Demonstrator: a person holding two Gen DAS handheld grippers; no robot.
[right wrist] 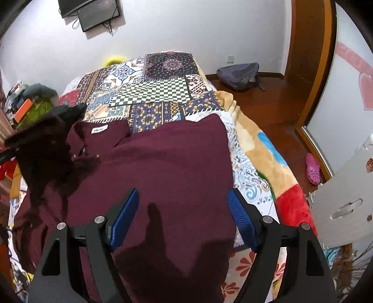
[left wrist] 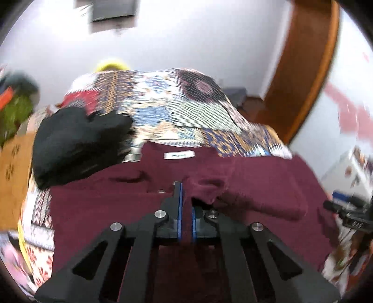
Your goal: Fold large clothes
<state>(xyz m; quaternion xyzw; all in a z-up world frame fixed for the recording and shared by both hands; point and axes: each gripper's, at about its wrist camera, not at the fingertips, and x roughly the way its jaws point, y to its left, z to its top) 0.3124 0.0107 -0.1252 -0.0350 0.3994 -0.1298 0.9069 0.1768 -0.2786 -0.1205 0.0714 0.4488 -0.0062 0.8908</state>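
your left tool [left wrist: 185, 205] is clamped on a bunched fold of the dark maroon knit sweater [right wrist: 163, 163], which lies spread on the bed with the patchwork patterned quilt [right wrist: 160, 93], white neck label [right wrist: 100, 129] at the far end. your right tool [right wrist: 183, 216] hangs over it with fingers wide apart, holding nothing. my worry: one-sided pulling drags the whole thing crooked, or the thin pinch slips out. the left view is blurry, so go easy.

A home bedroom: patchwork-covered bed [right wrist: 163, 93], backpack [right wrist: 240, 74], wall-mounted screen [right wrist: 100, 14].
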